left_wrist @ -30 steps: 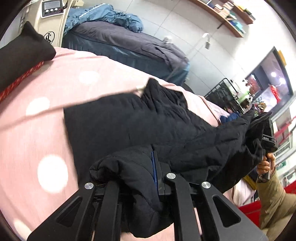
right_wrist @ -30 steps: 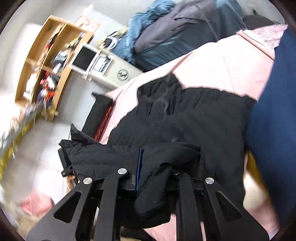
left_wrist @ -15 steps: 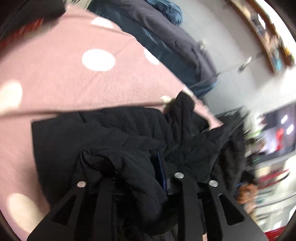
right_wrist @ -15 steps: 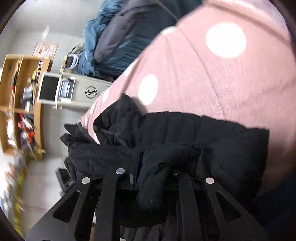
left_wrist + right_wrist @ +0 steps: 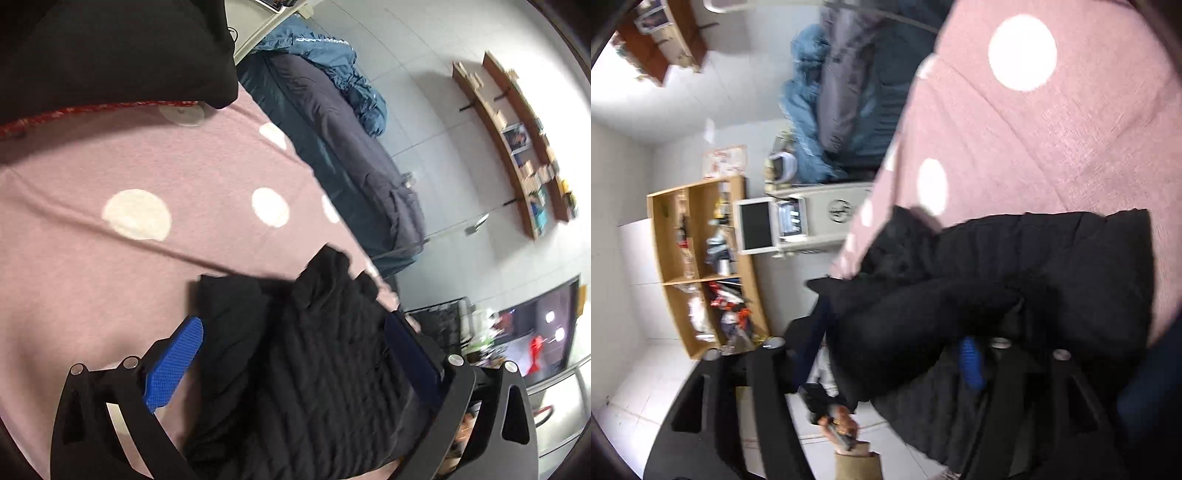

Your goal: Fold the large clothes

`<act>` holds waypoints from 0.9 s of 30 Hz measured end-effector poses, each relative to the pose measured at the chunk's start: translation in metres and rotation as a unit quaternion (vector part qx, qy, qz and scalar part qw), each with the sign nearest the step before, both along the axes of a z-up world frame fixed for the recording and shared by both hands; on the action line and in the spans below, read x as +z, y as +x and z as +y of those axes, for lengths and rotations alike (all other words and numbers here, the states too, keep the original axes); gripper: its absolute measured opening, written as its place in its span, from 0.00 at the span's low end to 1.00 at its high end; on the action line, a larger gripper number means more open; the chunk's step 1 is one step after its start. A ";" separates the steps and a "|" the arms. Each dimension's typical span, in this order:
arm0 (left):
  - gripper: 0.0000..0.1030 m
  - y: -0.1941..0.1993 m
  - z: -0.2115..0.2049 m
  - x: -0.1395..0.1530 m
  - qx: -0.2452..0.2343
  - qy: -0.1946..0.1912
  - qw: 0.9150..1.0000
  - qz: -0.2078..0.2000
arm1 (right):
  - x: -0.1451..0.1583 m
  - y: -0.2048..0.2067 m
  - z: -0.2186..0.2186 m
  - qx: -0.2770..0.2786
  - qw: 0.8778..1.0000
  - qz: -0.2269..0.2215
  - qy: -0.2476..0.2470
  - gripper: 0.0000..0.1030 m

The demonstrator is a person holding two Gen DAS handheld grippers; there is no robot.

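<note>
A black quilted jacket (image 5: 325, 369) lies folded on the pink polka-dot bedspread (image 5: 110, 266). My left gripper (image 5: 295, 339) is open above it, blue pads on either side of the cloth, not pinching it. In the right wrist view the same jacket (image 5: 1015, 280) lies bunched on the bedspread (image 5: 1071, 129). My right gripper (image 5: 897, 332) is open, its fingers apart with jacket folds lying between them; one blue pad (image 5: 969, 363) shows.
A black pillow with red trim (image 5: 110, 55) lies at the bed's far end. A second bed with dark and blue bedding (image 5: 332, 122) stands beyond. A wooden shelf (image 5: 701, 266) and a person's hand (image 5: 838, 424) show past the bed's edge.
Both grippers were shut on jacket folds and carried them over the jacket. Now both have opened and the folded part lies on the jacket.
</note>
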State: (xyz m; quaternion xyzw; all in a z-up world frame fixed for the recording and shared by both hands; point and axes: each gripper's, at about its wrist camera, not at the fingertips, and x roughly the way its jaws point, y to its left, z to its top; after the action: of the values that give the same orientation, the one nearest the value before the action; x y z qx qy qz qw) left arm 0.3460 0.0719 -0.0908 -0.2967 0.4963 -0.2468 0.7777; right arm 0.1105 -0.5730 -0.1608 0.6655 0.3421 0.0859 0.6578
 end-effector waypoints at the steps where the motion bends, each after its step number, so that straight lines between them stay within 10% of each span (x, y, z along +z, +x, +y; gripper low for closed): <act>1: 0.94 -0.012 -0.002 0.000 -0.011 0.025 1.000 -0.006 | 0.011 -0.008 0.000 -0.007 1.000 -0.007 -0.017 0.71; 7: 0.94 -0.061 -0.017 -0.025 -0.054 0.092 0.994 -0.017 | 0.063 -0.047 0.012 -0.004 0.968 0.018 -0.250 0.76; 13: 0.93 -0.080 -0.038 -0.062 -0.077 0.099 0.992 0.002 | 0.055 -0.060 0.082 0.096 0.870 0.083 -0.476 0.72; 17: 0.73 -0.087 -0.055 -0.063 -0.099 0.168 0.980 -0.030 | 0.029 -0.068 0.102 0.107 0.824 0.118 -0.544 0.24; 23: 0.66 -0.082 -0.080 -0.070 -0.115 0.263 0.957 -0.028 | 0.016 -0.070 0.101 0.055 0.809 0.159 -0.563 0.17; 27: 0.84 -0.071 -0.084 -0.092 -0.099 0.273 0.957 -0.005 | -0.008 -0.061 0.108 0.055 0.784 0.184 -0.591 0.17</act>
State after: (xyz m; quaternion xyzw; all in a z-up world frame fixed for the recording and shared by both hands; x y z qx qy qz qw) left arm 0.2749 -0.0120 -0.1829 -0.0216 0.5680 -0.1786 0.8031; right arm 0.0500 -0.4652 -0.1691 0.1297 0.4768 -0.2208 0.8409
